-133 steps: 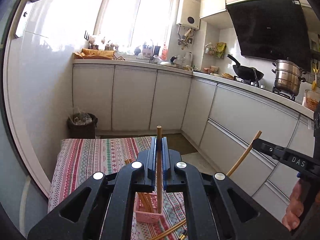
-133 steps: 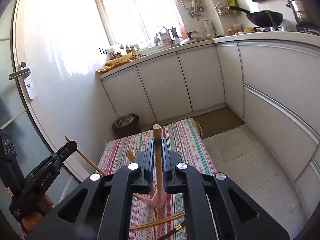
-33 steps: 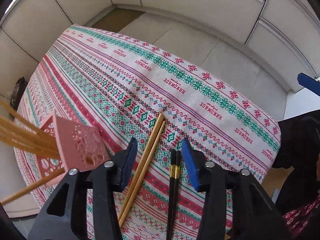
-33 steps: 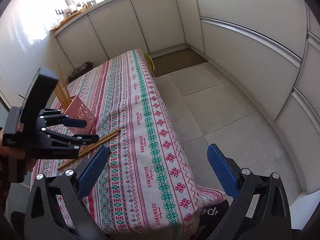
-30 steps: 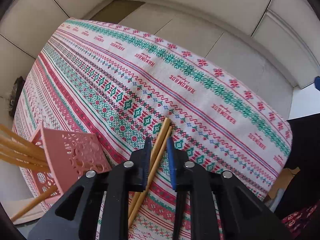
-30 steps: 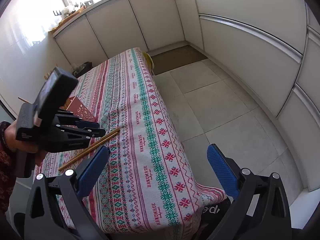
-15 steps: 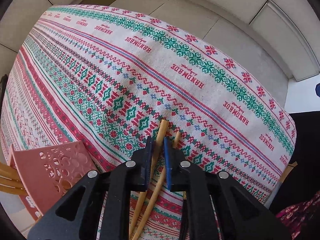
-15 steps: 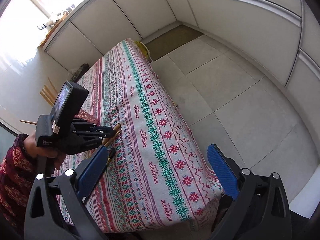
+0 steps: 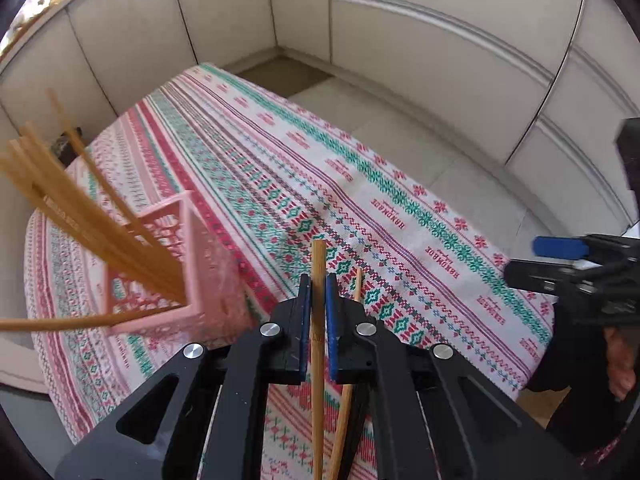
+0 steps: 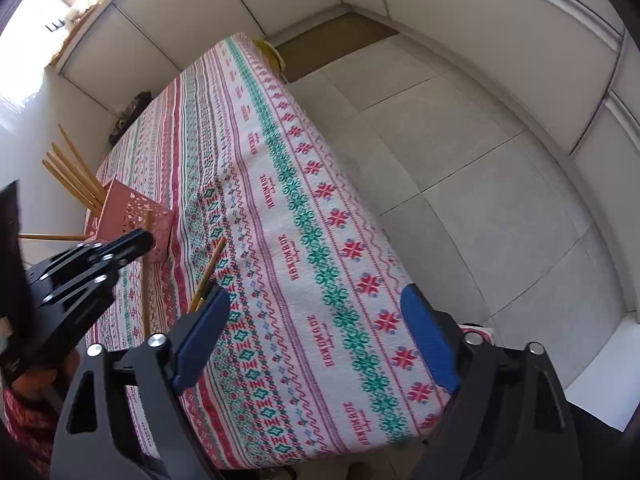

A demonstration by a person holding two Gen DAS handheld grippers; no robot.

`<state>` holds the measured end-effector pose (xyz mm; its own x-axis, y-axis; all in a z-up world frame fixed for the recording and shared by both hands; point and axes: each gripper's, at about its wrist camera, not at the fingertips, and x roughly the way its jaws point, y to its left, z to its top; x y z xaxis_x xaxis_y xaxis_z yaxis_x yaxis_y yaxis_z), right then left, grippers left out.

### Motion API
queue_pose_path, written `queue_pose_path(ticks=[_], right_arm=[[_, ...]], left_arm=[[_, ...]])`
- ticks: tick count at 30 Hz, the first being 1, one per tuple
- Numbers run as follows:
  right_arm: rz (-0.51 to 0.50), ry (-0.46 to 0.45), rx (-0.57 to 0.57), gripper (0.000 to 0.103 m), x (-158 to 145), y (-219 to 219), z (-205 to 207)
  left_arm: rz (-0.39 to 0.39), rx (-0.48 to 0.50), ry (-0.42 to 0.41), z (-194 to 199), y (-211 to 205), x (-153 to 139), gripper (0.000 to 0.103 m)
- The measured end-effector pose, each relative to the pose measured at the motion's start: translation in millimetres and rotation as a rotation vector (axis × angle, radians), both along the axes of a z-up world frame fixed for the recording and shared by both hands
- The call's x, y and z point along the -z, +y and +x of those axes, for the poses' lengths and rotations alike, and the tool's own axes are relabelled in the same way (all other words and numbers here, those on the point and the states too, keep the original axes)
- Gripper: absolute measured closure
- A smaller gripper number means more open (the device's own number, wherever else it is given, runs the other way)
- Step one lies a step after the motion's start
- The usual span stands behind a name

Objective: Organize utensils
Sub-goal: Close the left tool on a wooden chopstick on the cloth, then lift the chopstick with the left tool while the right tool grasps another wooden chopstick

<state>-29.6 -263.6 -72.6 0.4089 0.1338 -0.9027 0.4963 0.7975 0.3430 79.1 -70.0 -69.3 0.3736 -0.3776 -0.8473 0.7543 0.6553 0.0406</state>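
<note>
One wooden chopstick (image 9: 318, 280) is pinched between the blue pads of our left gripper (image 9: 316, 300), its blunt end sticking up past the fingertips above the patterned tablecloth (image 9: 400, 208). Just beside it, to the right, a second wooden chopstick (image 9: 352, 320) lies on the cloth and runs under the gripper body. To the left of our left gripper stands the pink perforated utensil holder (image 9: 208, 280), with a bundle of wooden chopsticks (image 9: 80, 216) leaning out of it toward the upper left and one more poking out low to the left. Our right gripper (image 10: 316, 344) hovers over the near end of the table with its blue-padded fingers spread wide and nothing between them. From the right wrist view we see the left gripper (image 10: 144, 240) at the left edge, close to the pink holder (image 10: 136, 216), and the loose chopstick (image 10: 208, 272) on the cloth just beyond our left finger. Pale floor tiles (image 10: 480, 160) and white cabinet fronts (image 9: 440, 60) surround the table.
</note>
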Motion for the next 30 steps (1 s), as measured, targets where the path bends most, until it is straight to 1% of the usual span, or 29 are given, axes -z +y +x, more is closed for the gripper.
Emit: queue_pose_path(ticks=[1, 2, 3, 4, 5, 6, 7, 11, 13, 16, 20, 23, 26, 28, 29, 30], right_arm=[[0.013, 0.029, 0.002, 0.037, 4, 5, 12], [0.044, 0.060, -0.001, 0.041, 9, 11, 24], [0.067, 0.096, -0.002, 0.052, 15, 17, 37], [0.079, 0.133, -0.002, 0.060, 21, 23, 49], [0.079, 0.167, -0.002, 0.063, 26, 30, 60], [0.055, 0.199, -0.002, 0.072, 30, 37, 71], [0.027, 0.227, 0.000, 0.075, 33, 43, 80], [-0.017, 0.287, 0.016, 0.076, 41, 64, 98], [-0.040, 0.296, 0.019, 0.076, 41, 74, 105], [-0.086, 0.312, 0.031, 0.076, 41, 87, 115], [-0.011, 0.296, 0.054, 0.075, 39, 93, 112], [-0.016, 0.263, 0.074, 0.074, 28, 94, 108], [-0.020, 0.236, 0.059, 0.074, 18, 94, 109], [-0.025, 0.237, 0.049, 0.074, 16, 98, 115], [-0.021, 0.252, 0.041, 0.074, 20, 101, 118], [-0.015, 0.275, 0.032, 0.076, 28, 107, 126]], left_arm=[[-0.030, -0.009, -0.024, -9, 15, -12, 0.097], [-0.057, -0.017, -0.046, -20, 24, -24, 0.097], [-0.082, -0.032, -0.071, -28, 38, -34, 0.097], [-0.103, -0.050, -0.090, -37, 50, -44, 0.097], [-0.124, -0.063, -0.110, -46, 58, -51, 0.097], [-0.147, -0.075, -0.129, -52, 72, -58, 0.097], [-0.162, -0.087, -0.143, -63, 84, -65, 0.097], [-0.246, -0.125, -0.199, -78, 122, -89, 0.097], [-0.286, -0.144, -0.213, -81, 135, -94, 0.097], [-0.323, -0.162, -0.224, -83, 149, -98, 0.097], [-0.356, -0.174, -0.232, -81, 160, -101, 0.097], [-0.375, -0.185, -0.235, -83, 164, -104, 0.097], [-0.380, -0.184, -0.239, -84, 164, -104, 0.097], [-0.382, -0.181, -0.241, -84, 164, -104, 0.097], [-0.384, -0.181, -0.241, -84, 163, -104, 0.097], [-0.387, -0.184, -0.244, -84, 164, -104, 0.097]])
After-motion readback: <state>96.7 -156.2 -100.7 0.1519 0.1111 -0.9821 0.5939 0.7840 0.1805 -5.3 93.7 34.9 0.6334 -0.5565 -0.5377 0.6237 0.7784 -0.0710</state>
